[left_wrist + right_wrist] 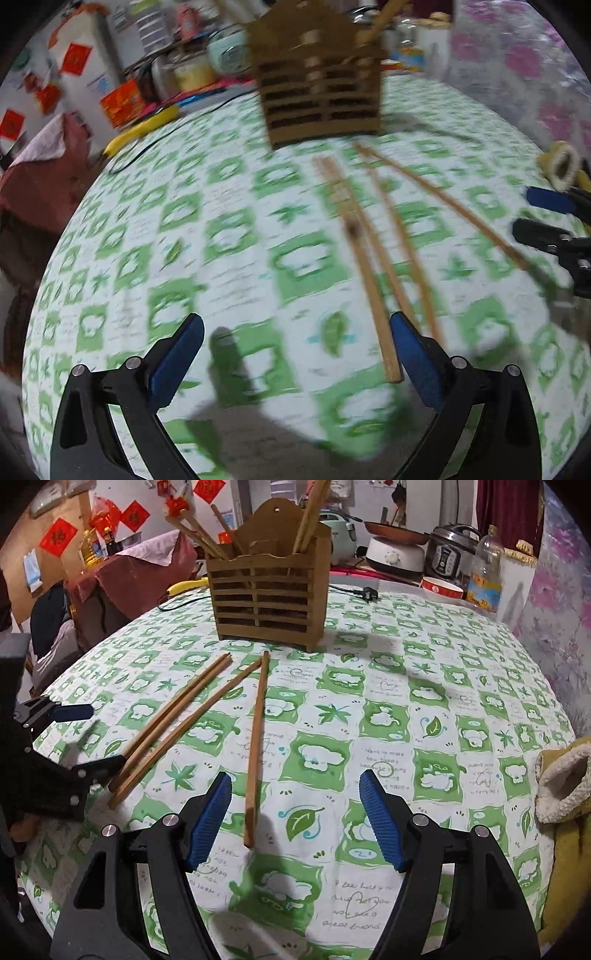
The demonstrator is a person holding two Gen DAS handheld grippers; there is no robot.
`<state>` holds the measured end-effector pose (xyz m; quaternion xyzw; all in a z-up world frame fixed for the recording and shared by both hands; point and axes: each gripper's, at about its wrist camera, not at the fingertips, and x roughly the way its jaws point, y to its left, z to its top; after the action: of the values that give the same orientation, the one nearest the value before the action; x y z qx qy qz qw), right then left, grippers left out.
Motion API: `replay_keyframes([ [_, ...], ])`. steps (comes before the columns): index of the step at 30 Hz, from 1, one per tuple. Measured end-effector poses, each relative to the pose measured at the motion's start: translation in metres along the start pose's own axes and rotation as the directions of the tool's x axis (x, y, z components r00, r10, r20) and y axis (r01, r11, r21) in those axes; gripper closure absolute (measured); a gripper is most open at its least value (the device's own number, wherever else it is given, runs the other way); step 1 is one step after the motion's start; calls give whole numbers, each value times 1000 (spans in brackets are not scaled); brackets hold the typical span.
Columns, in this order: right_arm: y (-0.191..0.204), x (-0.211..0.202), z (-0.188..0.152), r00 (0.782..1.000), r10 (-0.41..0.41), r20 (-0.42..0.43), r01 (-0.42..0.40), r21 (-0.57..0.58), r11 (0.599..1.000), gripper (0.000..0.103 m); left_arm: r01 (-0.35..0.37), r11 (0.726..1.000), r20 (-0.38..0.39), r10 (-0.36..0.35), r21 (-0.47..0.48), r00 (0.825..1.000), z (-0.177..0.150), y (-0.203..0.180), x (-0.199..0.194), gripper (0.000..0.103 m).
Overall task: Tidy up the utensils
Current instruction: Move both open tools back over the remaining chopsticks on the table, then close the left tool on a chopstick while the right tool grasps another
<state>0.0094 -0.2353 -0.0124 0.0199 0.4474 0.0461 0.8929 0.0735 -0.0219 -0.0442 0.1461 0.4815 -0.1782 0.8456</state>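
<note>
Four loose chopsticks (255, 749) are lying on the desk (424, 701) just in front of the slatted wooden holder (266, 602), which is standing upright with more sticks in it; the right gripper (295, 819) is hovering with jaws apart, nothing between them; the left gripper (295, 362) is hanging likewise with jaws wide apart, clamping nothing.

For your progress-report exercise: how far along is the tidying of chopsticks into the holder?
Done: several chopsticks stand in the wooden holder. In hand: nothing; the left gripper and right gripper are both open. Left: four chopsticks lie on the tablecloth.
</note>
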Motion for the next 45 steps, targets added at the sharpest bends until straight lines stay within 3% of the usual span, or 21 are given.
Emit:
replay_keyframes([
  [3,-2,3,0,1000,-5,-10,5,9,1000,33,-62,996,-4,62,-70,998,-2,19,1,5],
  [5,-2,3,0,1000,-5,-10,5,7,1000,33,-43,993,3,43,-113,999,-3,29,-1,5],
  [11,0,2,-3,1000,14,-14,-14,7,1000,33,-46,999,44,46,2,998,-7,6,-11,6],
  [17,16,-2,-14,999,26,-21,-27,-47,999,36,35,999,25,-35,10,999,-11,5,-10,36],
  [22,20,1,-15,999,35,-40,-37,-65,997,53,54,998,33,-55,25,998,-15,-3,-14,61],
  [25,19,5,-18,996,41,-75,-46,-57,997,65,48,998,35,-49,30,998,-17,-7,-16,64],
  [30,22,4,-22,995,44,-88,-50,-67,996,72,50,998,35,-51,32,998,-18,-9,-17,67],
  [32,25,3,-23,995,57,-86,-63,-79,995,87,83,996,36,-84,27,996,-19,-9,-17,81],
  [33,27,2,-23,994,61,-86,-69,-87,994,95,84,996,36,-84,21,996,-18,-9,-17,95],
  [39,24,-10,-20,998,50,-32,-52,-67,996,96,52,998,71,-50,-31,996,-15,-3,-28,97],
  [45,17,-60,7,993,47,112,-39,-67,997,96,43,998,139,-35,-52,990,7,6,-70,97],
])
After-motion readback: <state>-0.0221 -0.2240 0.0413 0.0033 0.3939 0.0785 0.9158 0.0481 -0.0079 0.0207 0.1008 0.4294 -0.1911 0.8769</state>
